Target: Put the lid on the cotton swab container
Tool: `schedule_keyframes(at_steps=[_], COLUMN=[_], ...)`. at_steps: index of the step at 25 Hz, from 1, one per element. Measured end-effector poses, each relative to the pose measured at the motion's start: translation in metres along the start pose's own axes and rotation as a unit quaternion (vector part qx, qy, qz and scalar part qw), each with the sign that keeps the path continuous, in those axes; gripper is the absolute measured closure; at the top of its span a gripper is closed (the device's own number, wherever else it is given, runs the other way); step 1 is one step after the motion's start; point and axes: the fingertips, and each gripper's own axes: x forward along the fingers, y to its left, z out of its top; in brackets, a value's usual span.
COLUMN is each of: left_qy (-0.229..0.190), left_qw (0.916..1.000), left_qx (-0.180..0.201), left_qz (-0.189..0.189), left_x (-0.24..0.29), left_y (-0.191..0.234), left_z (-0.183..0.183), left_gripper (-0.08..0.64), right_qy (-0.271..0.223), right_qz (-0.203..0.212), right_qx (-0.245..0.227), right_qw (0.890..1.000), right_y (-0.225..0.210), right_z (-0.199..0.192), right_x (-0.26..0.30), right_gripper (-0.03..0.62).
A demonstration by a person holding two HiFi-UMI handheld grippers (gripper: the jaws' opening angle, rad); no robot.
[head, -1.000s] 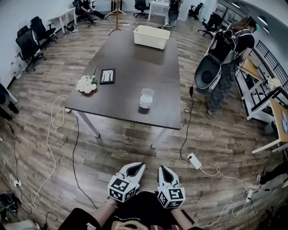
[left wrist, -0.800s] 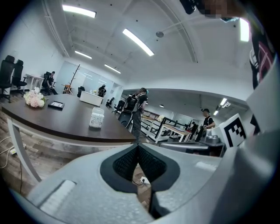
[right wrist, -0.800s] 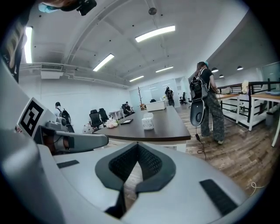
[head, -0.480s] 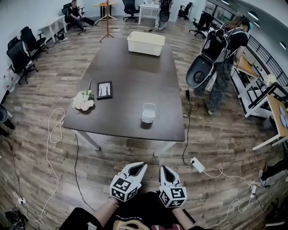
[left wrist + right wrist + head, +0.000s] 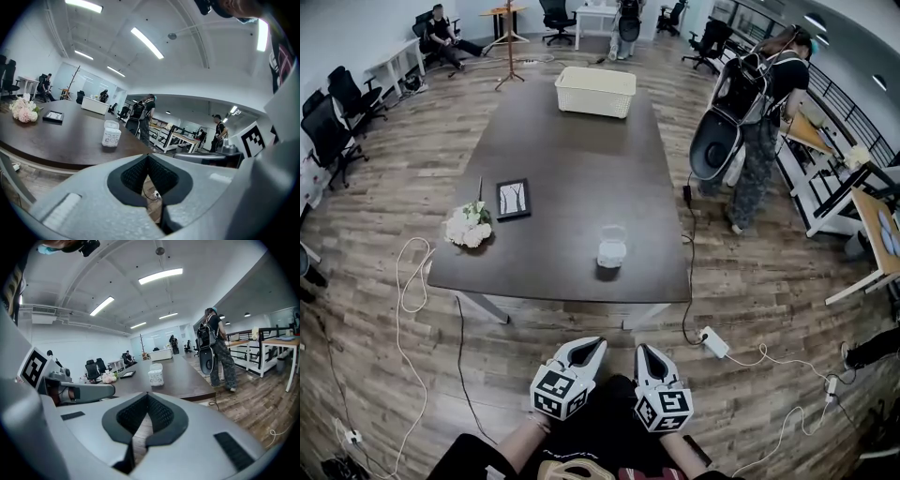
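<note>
Cotton swab container (image 5: 611, 247): on the desk (image 5: 572, 169), near its front edge, lid (image 5: 111, 124) raised. Left claw (image 5: 596, 345), right claw (image 5: 643, 350): both closed tight, empty, short of the desk, above the floor (image 5: 506, 347).

Table (image 5: 572, 150): 1. Cotton swab container (image 5: 611, 247): 1. Basket (image 5: 596, 91): 1. Picture frame (image 5: 513, 199): 1. Flower bunch (image 5: 468, 226): 1. Grippers: 2 (left gripper (image 5: 592, 343), right gripper (image 5: 645, 349)).
</note>
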Motion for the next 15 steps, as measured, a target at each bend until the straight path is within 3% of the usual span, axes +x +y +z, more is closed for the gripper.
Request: schedule_keyframes(at_steps=[7,15], left_qy=[-0.001,-0.003], left_qw=[0.9998,0.9981], left_qx=[-0.004,0.003], left_qz=[0.018,0.062], left_x=[0.012,0.037], left_y=[0.018,0.043], left_z=[0.007,0.028], left_gripper=[0.552,0.552], right_qy=[-0.002,-0.007], right_qz=[0.007,0.046], right_qx=[0.012,0.028], right_qw=[1.000,0.999], right_y=[-0.010,-0.033], right_z=[0.010,0.038], right_x=[0.023,0.069], right_gripper=[0.584,0.584])
